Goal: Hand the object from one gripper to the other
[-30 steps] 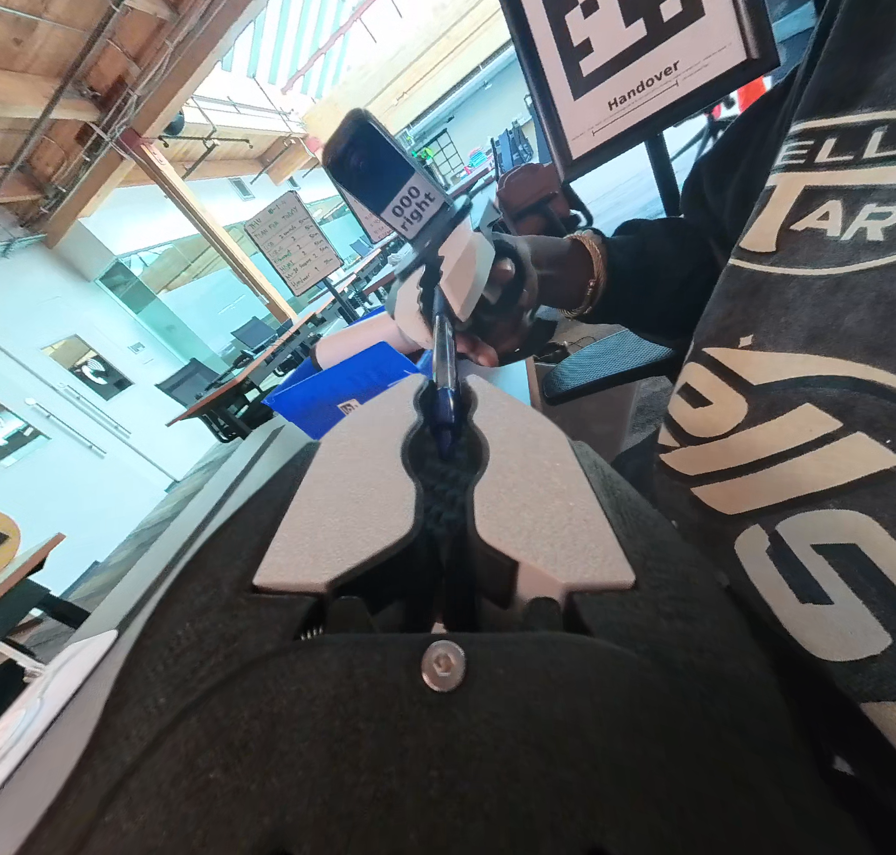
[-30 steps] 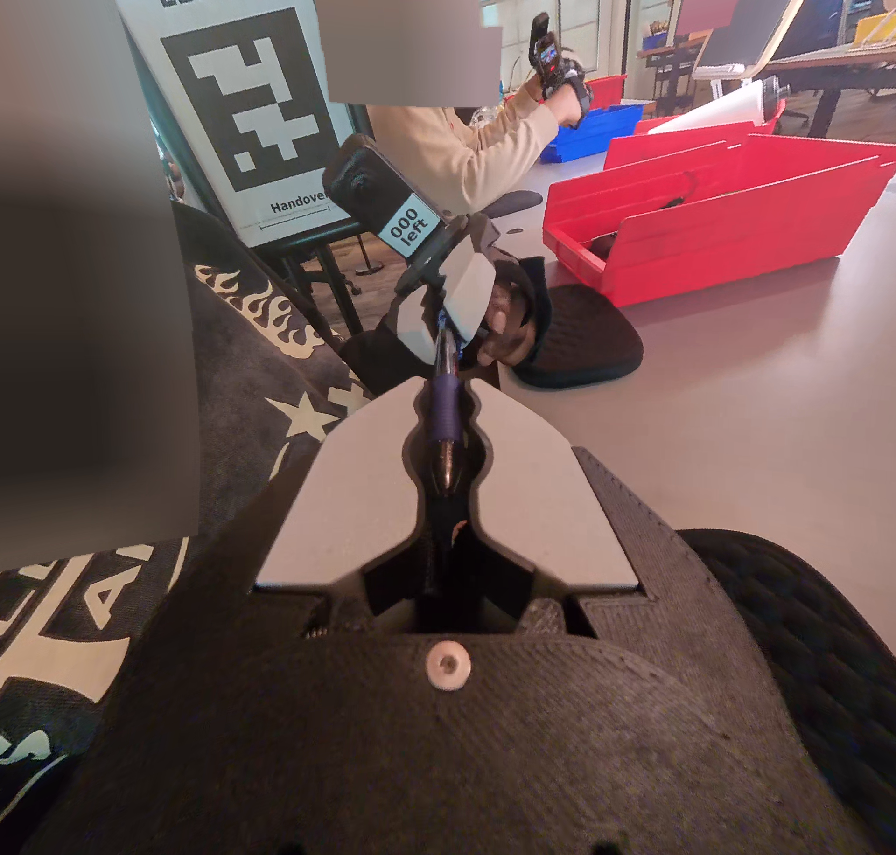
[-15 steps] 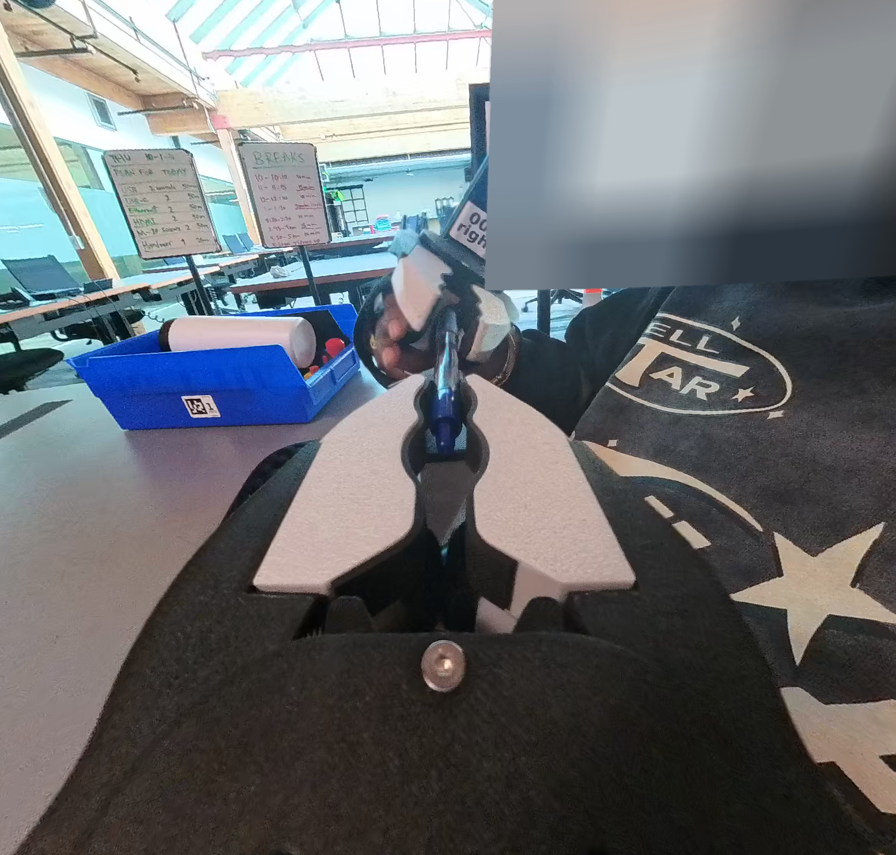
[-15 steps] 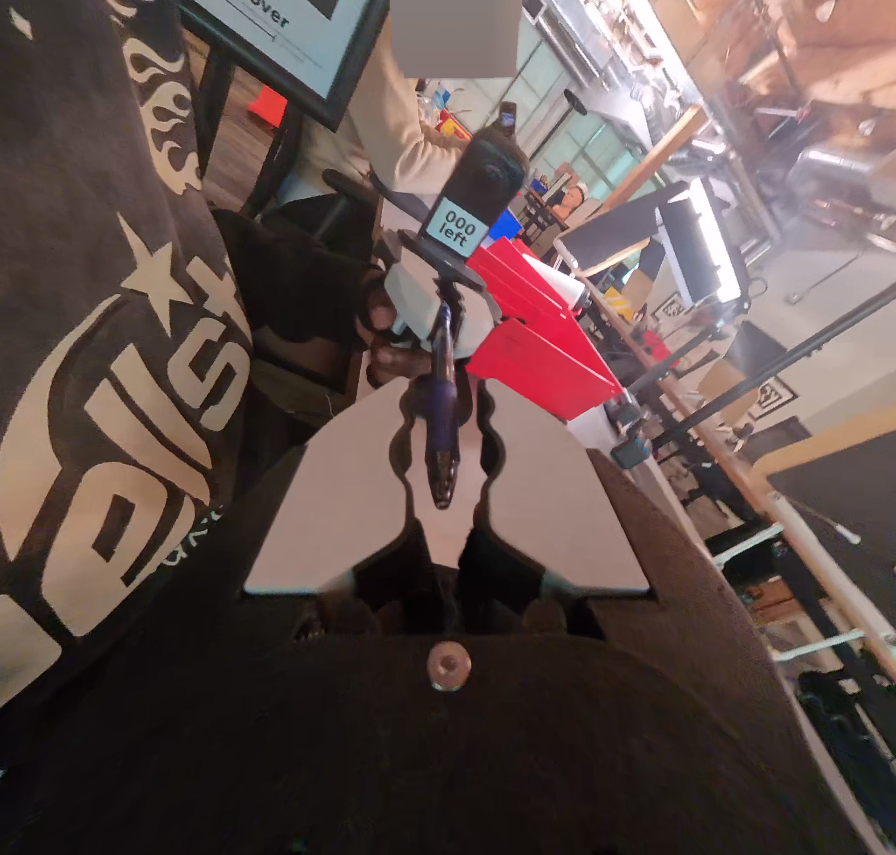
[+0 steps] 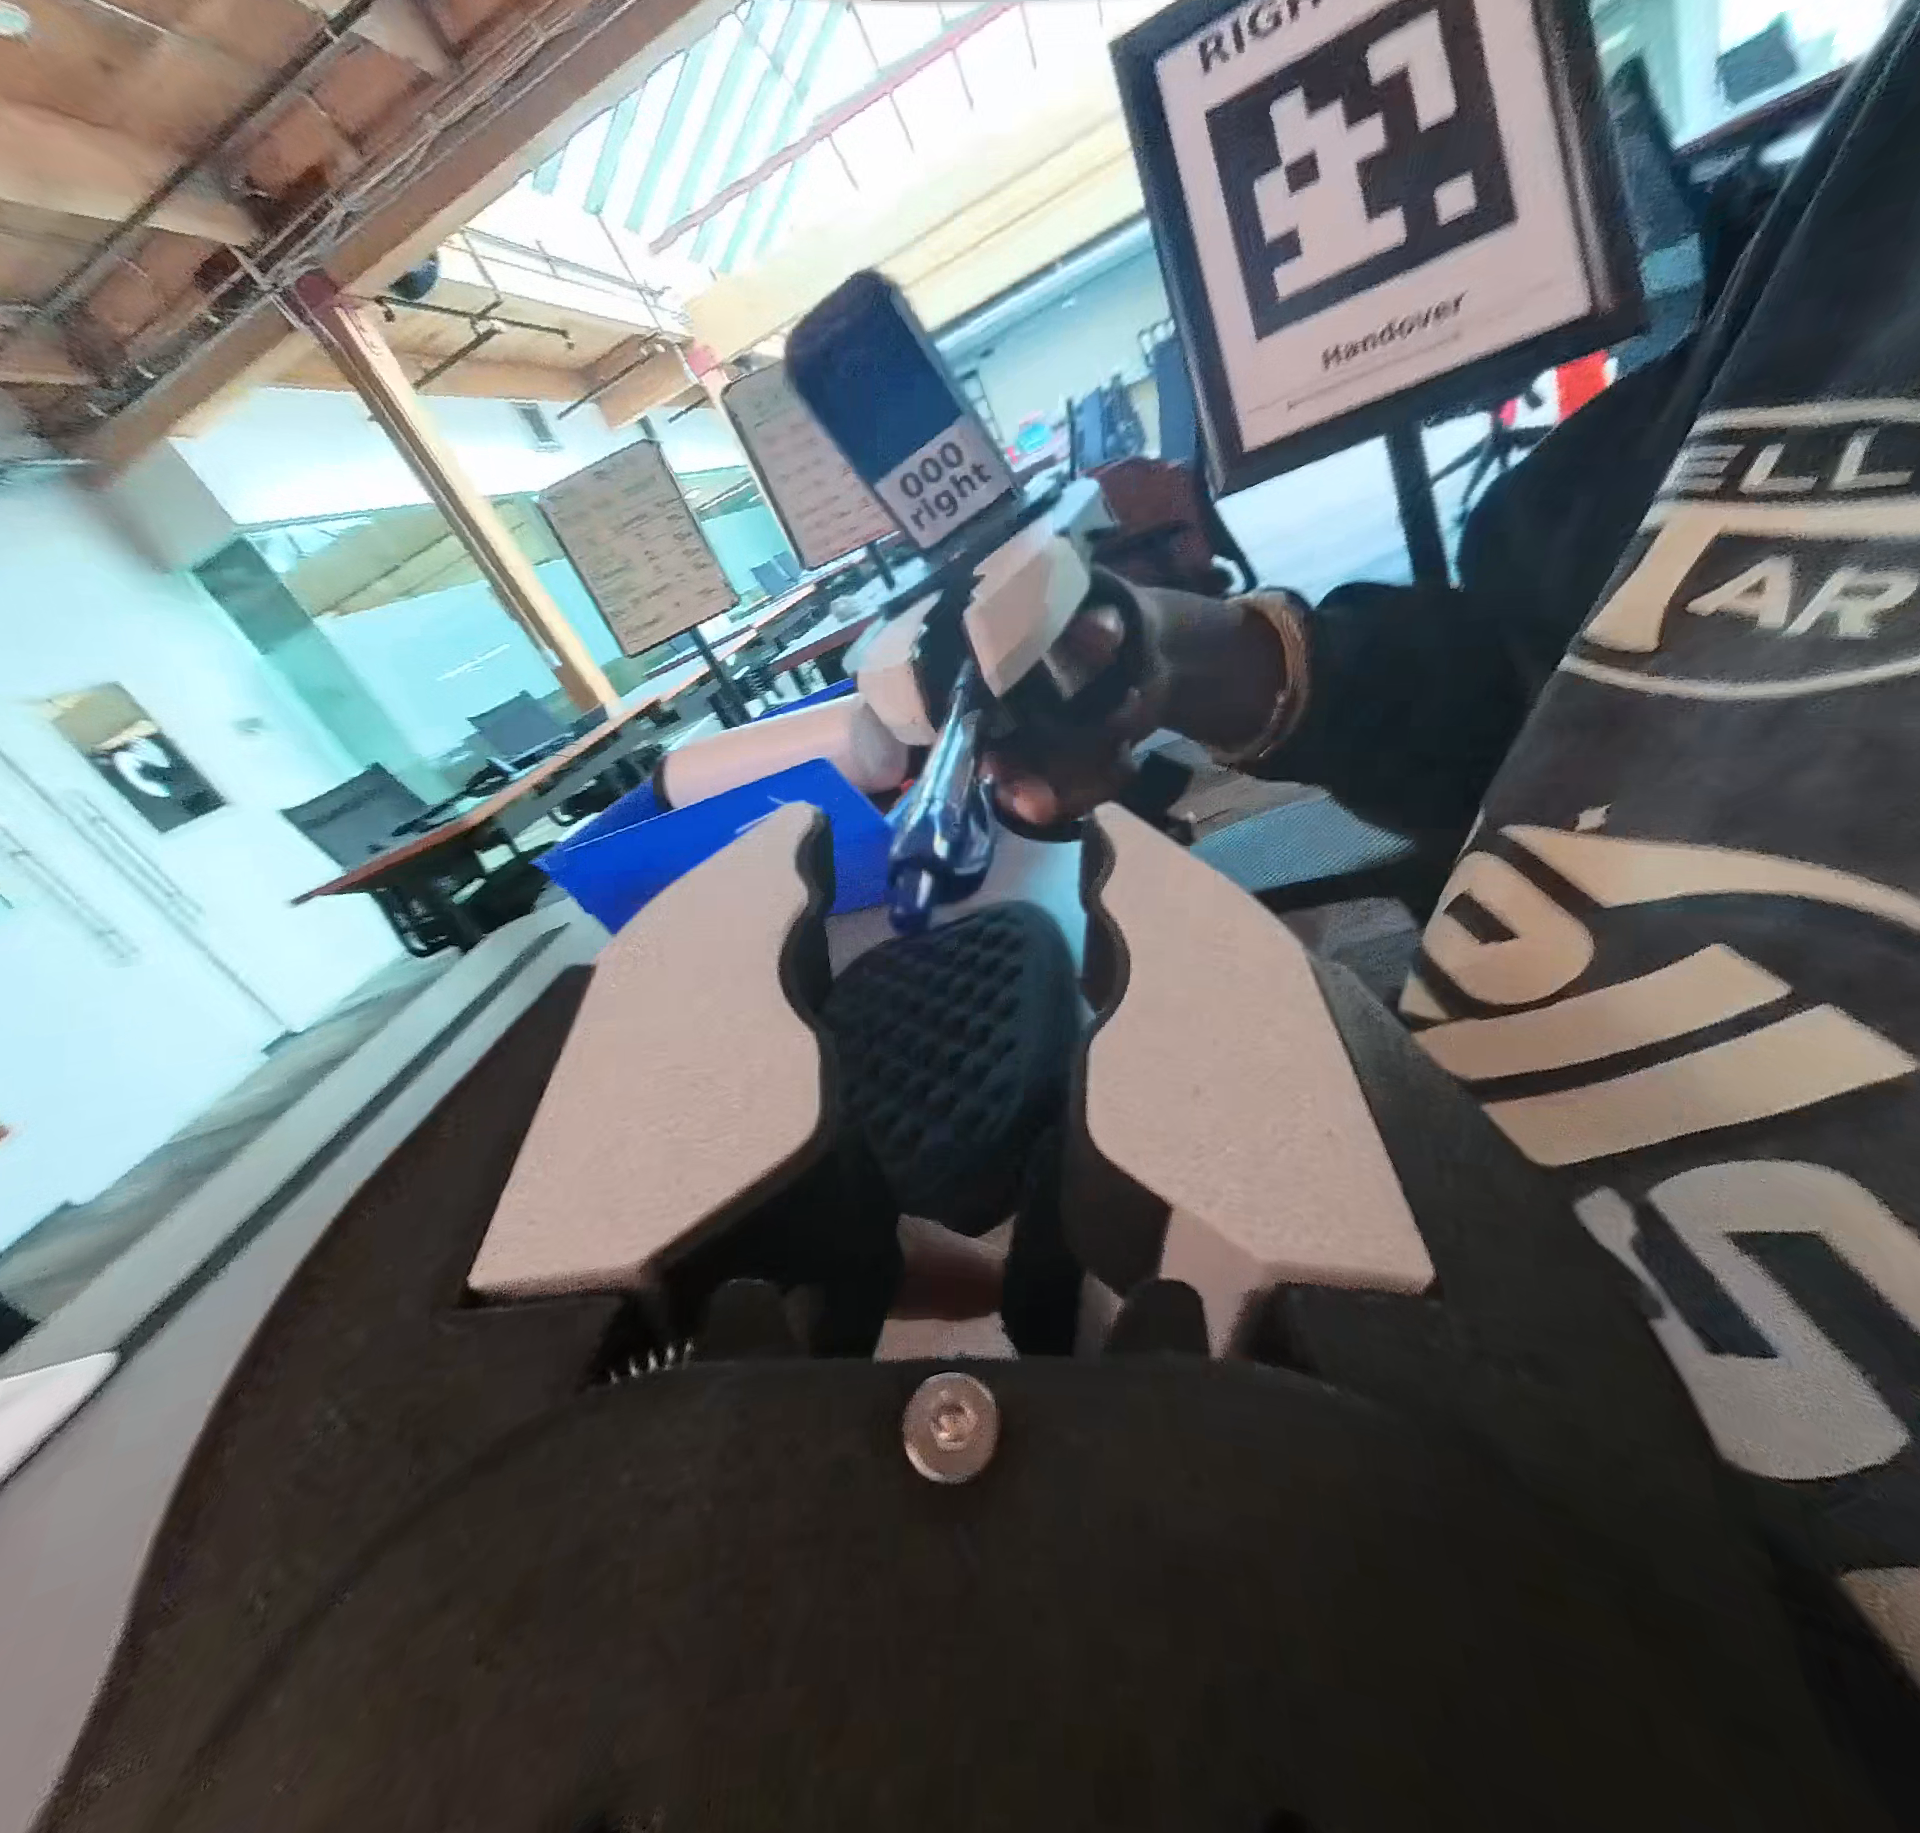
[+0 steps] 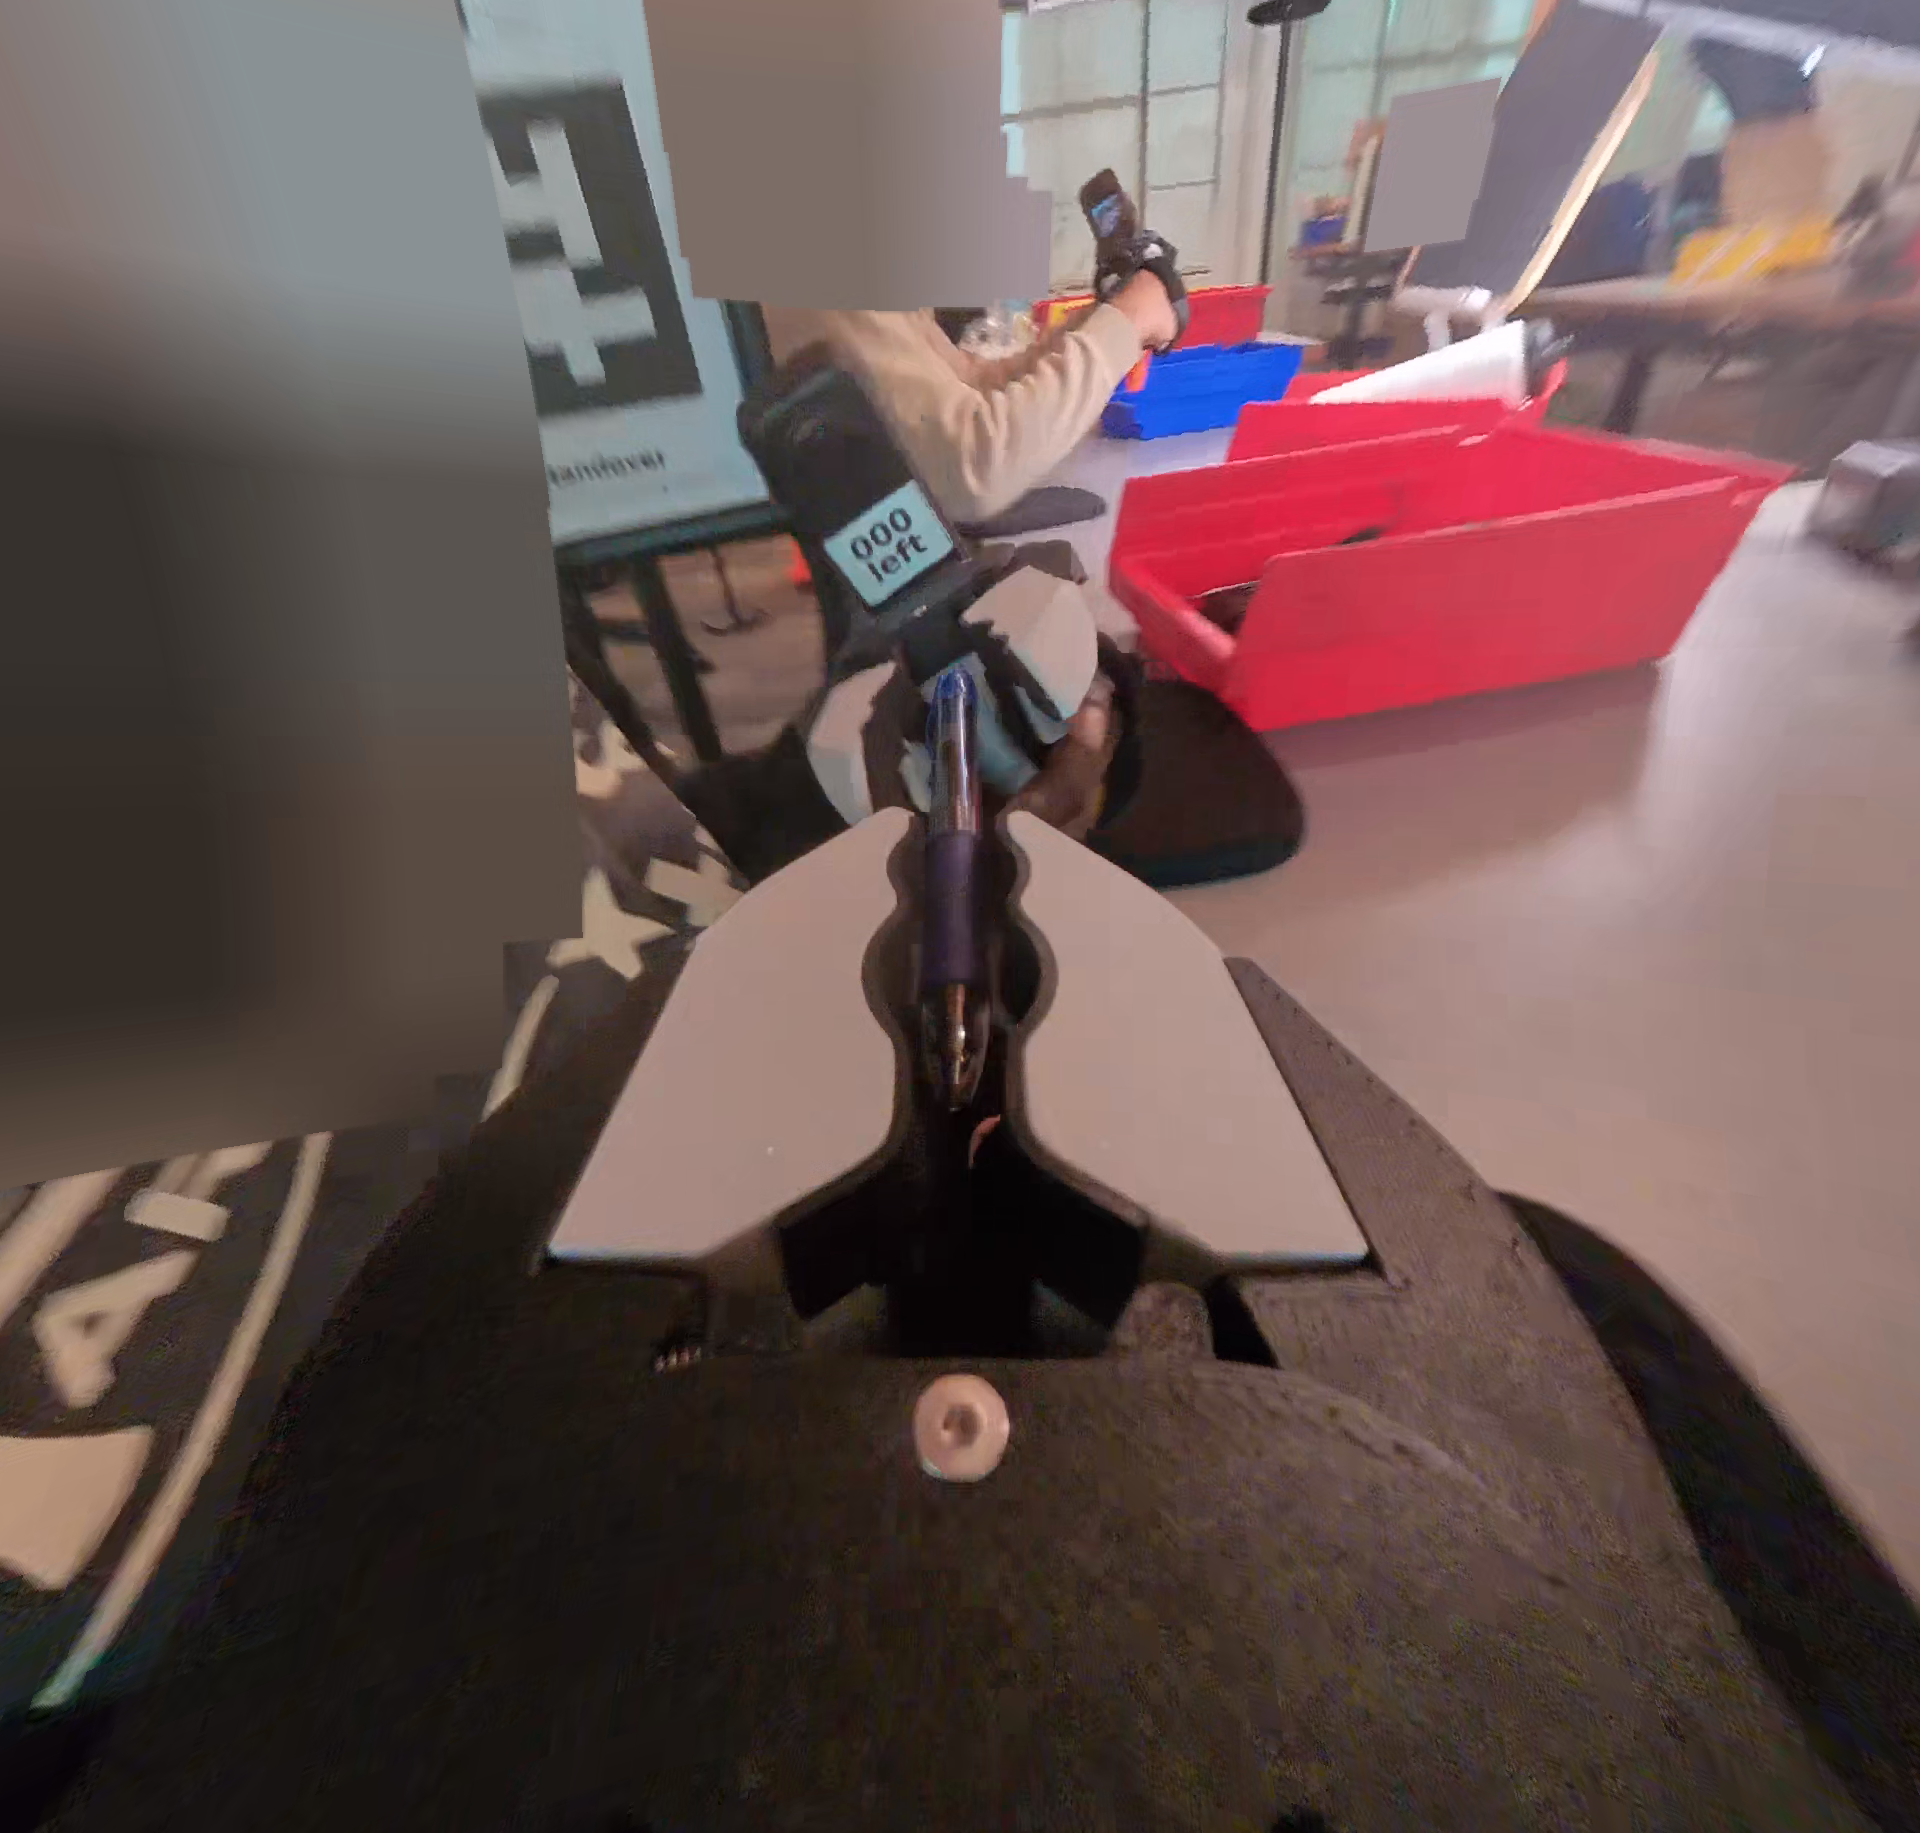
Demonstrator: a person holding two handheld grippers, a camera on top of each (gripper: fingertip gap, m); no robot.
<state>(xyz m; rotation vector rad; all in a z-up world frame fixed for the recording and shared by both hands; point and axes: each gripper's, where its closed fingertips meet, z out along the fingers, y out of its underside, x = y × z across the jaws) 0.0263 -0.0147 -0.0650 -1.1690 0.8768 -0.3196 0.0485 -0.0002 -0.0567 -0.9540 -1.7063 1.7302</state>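
A blue pen point(image 6: 951, 910) lies along my right gripper point(image 6: 958, 833), which is shut on its dark grip, tip pointing back at the camera. Its far end reaches between the fingers of my left gripper point(image 6: 935, 713), which stand apart. In the left wrist view my left gripper point(image 5: 951, 838) is open. The pen point(image 5: 935, 827) hangs just beyond its fingertips, touching neither finger. It sticks out of the right gripper point(image 5: 966, 661), which a hand holds.
Red bins point(image 6: 1455, 599) stand on the grey table point(image 6: 1558, 952) to the right. A blue bin point(image 5: 707, 848) is ahead in the left wrist view. A marker sign point(image 5: 1371, 173) stands behind. A dark printed shirt point(image 5: 1662, 952) is close. Another person's beige sleeve point(image 6: 987, 412) is farther off. The grippers are tip to tip, or close to it.
My left gripper has opened and let go of the pen. My right gripper stays shut on it. Both views have swung.
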